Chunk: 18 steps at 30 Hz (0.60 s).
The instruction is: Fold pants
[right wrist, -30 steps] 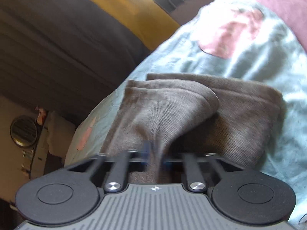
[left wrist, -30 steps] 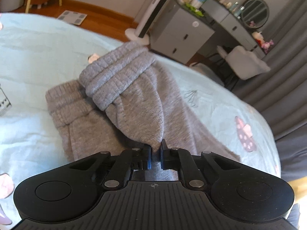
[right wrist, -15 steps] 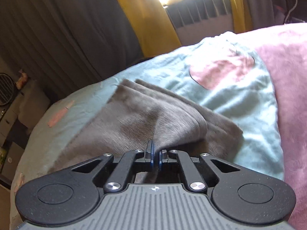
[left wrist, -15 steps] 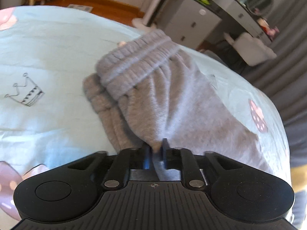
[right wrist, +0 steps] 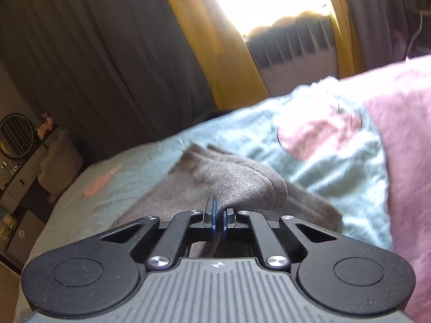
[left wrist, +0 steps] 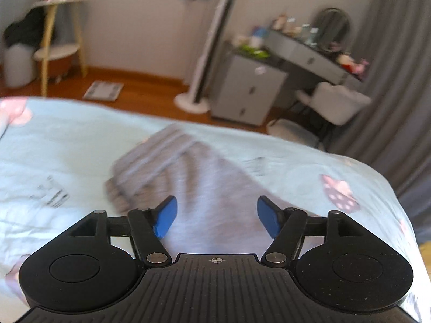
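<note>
Grey knit pants [left wrist: 188, 177] lie folded on the light blue bed sheet [left wrist: 67, 145], ribbed waistband toward the far edge. My left gripper [left wrist: 216, 216] is open, its blue pads apart, with nothing between them, just above the near part of the pants. In the right wrist view the pants [right wrist: 237, 183] lie folded with the cuff end bunched up. My right gripper [right wrist: 219, 216] is shut on a fold of that grey fabric.
A pink blanket [right wrist: 409, 148] lies on the right of the bed. Beyond the bed edge are a grey cabinet [left wrist: 247, 91], a white tower fan [left wrist: 204, 62], a dressing table with mirror [left wrist: 317, 48], a white chair [left wrist: 336, 102] and grey curtains [left wrist: 390, 80].
My left gripper has opened and let go of the pants, and it has lifted and tilted up. My right gripper stays shut on the fabric and has drawn back slightly.
</note>
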### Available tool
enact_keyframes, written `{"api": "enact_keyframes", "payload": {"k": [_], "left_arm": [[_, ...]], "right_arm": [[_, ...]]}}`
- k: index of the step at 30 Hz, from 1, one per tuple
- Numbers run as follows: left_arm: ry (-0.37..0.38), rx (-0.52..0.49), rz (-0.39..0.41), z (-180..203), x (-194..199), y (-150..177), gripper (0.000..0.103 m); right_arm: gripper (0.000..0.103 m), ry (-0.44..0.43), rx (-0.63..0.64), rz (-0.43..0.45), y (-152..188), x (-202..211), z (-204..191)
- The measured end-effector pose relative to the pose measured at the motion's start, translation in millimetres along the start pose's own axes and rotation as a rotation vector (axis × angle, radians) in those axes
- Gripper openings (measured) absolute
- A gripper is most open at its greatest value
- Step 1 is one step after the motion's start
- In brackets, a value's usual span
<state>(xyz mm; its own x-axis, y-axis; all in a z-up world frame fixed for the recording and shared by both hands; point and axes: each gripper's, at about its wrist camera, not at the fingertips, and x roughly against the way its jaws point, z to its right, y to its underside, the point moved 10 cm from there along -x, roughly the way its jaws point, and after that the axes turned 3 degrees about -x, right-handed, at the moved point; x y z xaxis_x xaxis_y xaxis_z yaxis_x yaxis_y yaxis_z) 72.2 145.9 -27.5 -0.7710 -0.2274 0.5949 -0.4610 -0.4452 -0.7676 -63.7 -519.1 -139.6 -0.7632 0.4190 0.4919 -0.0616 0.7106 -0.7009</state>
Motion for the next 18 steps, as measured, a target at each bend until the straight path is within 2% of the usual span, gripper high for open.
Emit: {"api": "enact_keyframes", "payload": {"k": [2,3,4,6,7,10,11,12,14,17,18], "left_arm": [[0.007,-0.069,0.020,24.6,-2.3,6.4,0.083],[0.005,-0.097,0.022,34.0,-5.8,11.1,0.084],[0.001,-0.118,0.016,41.6,-10.1,17.8,0.084],[-0.005,-0.154,-0.026,56.1,-24.7,35.8,0.084],[-0.004,-0.170,-0.051,62.3,-32.2,45.1,0.084],[-0.033,-0.214,-0.077,70.2,-47.8,67.9,0.084],[-0.061,-0.242,-0.096,70.2,-55.7,76.0,0.084],[-0.081,-0.261,-0.113,70.8,-61.5,79.6,0.084],[-0.113,-0.272,-0.127,68.3,-69.1,82.9,0.084],[-0.186,-0.238,-0.121,51.5,-75.8,80.3,0.084],[-0.213,-0.219,-0.116,44.1,-77.1,77.4,0.084]], "right_arm": [[0.004,0.032,0.033,0.036,-1.1,7.9,0.6],[0.004,0.072,0.060,0.042,0.7,6.9,4.8],[0.004,0.123,0.087,0.019,4.9,1.4,11.6],[0.006,0.223,0.074,-0.113,18.2,-14.0,32.8],[0.006,0.267,0.057,-0.130,18.5,-13.8,40.8],[0.011,0.351,0.165,-0.009,-2.7,7.3,31.2],[0.011,0.338,0.212,0.025,-9.8,13.1,17.4],[0.012,0.286,0.244,0.040,-14.4,15.9,-1.2],[0.014,0.143,0.282,0.015,-13.3,14.3,-49.0],[0.031,-0.120,0.343,-0.124,24.6,-1.8,-139.1],[0.031,-0.205,0.363,-0.186,45.7,-8.4,-171.4]]}}
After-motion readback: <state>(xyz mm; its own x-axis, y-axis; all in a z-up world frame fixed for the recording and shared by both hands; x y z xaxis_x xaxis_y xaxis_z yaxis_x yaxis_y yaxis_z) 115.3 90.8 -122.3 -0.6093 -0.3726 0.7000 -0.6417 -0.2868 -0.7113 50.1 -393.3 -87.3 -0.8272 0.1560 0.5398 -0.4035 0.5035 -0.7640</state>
